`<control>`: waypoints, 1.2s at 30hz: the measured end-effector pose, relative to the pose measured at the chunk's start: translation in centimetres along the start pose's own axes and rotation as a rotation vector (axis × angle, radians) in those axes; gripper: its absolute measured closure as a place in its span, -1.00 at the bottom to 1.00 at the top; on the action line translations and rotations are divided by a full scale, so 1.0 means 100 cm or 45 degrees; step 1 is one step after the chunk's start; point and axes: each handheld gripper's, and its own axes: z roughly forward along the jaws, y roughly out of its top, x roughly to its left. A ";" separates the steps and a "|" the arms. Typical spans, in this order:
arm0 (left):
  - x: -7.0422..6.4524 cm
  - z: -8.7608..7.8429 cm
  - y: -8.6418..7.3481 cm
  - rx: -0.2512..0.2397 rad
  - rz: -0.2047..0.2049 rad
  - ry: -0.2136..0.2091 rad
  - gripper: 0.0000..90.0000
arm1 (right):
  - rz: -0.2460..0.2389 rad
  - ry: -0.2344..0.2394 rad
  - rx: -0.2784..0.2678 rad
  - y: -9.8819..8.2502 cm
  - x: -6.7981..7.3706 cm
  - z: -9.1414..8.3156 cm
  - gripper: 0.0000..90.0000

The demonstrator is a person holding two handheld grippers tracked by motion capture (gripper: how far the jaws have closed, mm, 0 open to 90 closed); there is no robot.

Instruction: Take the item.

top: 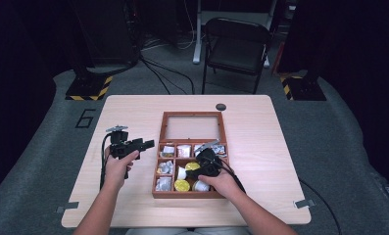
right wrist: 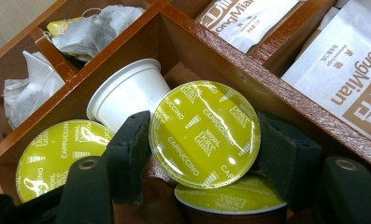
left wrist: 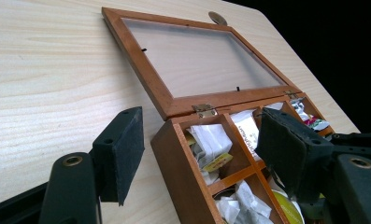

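1 capsule [right wrist: 204, 133] tilted, foil toward claw [right wrist: 199, 154]

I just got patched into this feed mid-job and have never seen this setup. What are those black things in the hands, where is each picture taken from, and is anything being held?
No robot arm here: a person holds a handheld two-jaw gripper in each hand. The high view looks down from above the person's side of the table. Each other picture comes from a camera riding on one gripper, looking along its black jaws.

On the table sits a wooden box with compartments, its glass lid swung open and lying flat behind it. It holds tea bags, sachets and coffee capsules.

The left gripper is open and empty, beside the box. The right gripper is inside the box, its jaws on either side of a yellow-lidded cappuccino capsule, apparently gripping it.
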 end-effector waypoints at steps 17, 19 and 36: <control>0.002 0.001 0.002 0.003 0.005 -0.004 -0.29 | -0.094 -0.023 -0.089 0.006 0.015 -0.027 -0.17; 0.003 0.000 0.001 0.006 0.009 -0.003 -0.29 | -0.106 -0.012 -0.106 0.008 0.013 -0.032 -0.17; 0.006 0.004 0.002 0.009 0.001 0.001 -0.29 | 0.078 -0.141 -0.220 0.000 -0.045 -0.072 -0.17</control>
